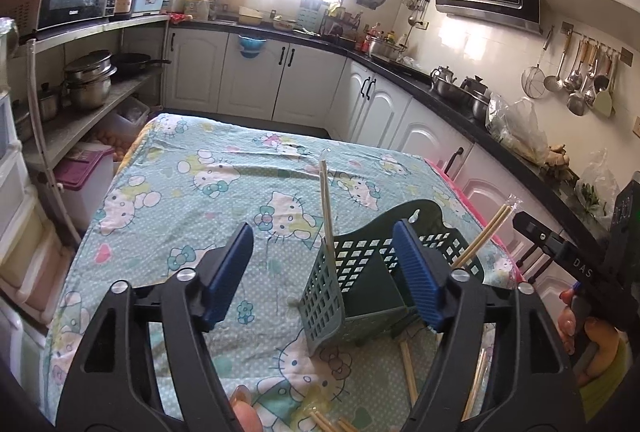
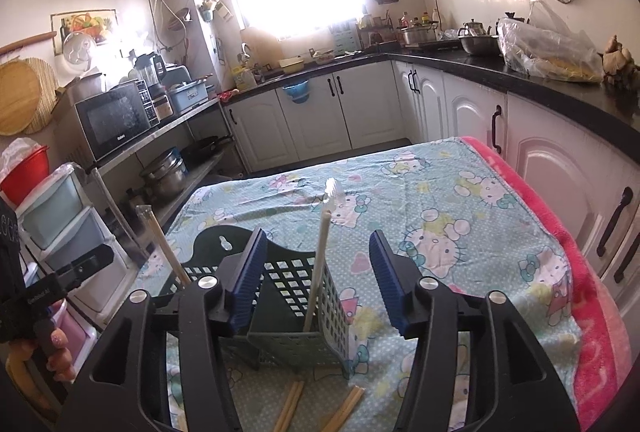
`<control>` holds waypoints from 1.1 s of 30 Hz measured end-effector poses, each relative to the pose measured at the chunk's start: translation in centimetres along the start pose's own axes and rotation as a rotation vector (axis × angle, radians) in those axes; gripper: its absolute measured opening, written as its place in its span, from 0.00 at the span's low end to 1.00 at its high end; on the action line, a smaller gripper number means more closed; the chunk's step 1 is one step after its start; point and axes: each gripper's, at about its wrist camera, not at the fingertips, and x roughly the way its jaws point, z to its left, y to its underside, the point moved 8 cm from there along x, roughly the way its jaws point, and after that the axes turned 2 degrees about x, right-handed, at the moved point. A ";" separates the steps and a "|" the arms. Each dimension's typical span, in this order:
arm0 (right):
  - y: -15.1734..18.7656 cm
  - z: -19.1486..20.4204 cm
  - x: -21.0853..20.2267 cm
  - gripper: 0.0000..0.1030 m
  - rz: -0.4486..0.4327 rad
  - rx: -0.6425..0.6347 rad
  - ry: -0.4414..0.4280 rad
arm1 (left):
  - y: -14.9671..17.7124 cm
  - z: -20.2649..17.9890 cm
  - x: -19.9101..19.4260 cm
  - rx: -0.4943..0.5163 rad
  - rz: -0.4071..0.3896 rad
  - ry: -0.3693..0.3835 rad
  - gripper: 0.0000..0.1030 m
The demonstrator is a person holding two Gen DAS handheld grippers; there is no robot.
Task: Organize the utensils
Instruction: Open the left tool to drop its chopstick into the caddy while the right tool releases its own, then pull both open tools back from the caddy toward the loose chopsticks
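Jaws of the left gripper [image 1: 326,278] are standing apart w/ nothing pinched. Its right pad is sitting in front of the green utensil basket [image 1: 352,284] on the cartoon-cat tablecloth [image 1: 180,183]. One wrapped chopstick pair [image 1: 327,207] is sticking up in the basket's left part, another [image 1: 484,236] is leaning in the right part. More chopsticks [image 1: 409,368] are lying on the cloth.

Right wrist view: jaws of the right gripper [image 2: 318,282] are also spread, holding nothing. Basket [image 2: 304,296] is sitting btwn them, w/ a wrapped pair [image 2: 320,256] standing in it. Loose chopsticks [image 2: 290,406] are lying just in front.
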 end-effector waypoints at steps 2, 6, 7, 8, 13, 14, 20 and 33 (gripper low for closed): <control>0.2 -0.1 -0.3 0.53 -0.002 -0.009 0.005 | 0.2 0.2 -0.3 -0.001 -0.006 -0.008 0.69; 0.7 -0.3 -0.9 0.59 0.002 -0.020 0.015 | 0.6 0.3 -0.9 -0.007 -0.013 -0.012 0.81; 0.9 -0.4 -1.0 0.60 0.006 -0.022 0.017 | 0.7 0.3 -1.1 -0.008 -0.016 -0.012 0.83; 1.1 -0.4 -1.1 0.60 0.007 -0.026 0.017 | 0.8 0.3 -1.3 -0.009 -0.018 -0.012 0.84; 1.6 -0.2 -1.8 0.65 0.006 -0.059 0.023 | 1.2 0.7 -1.9 -0.017 -0.032 -0.031 0.89; 1.7 -0.2 -2.0 0.65 0.003 -0.067 0.022 | 1.3 0.8 -2.0 -0.019 -0.036 -0.031 0.89; 2.4 0.2 -2.6 0.68 0.003 -0.095 0.019 | 2.3 1.0 -2.6 -0.024 -0.045 -0.045 0.90; 4.4 0.6 -3.9 0.69 0.021 -0.128 0.008 | 5.0 -1.4 -3.6 0.035 -0.023 -0.030 0.90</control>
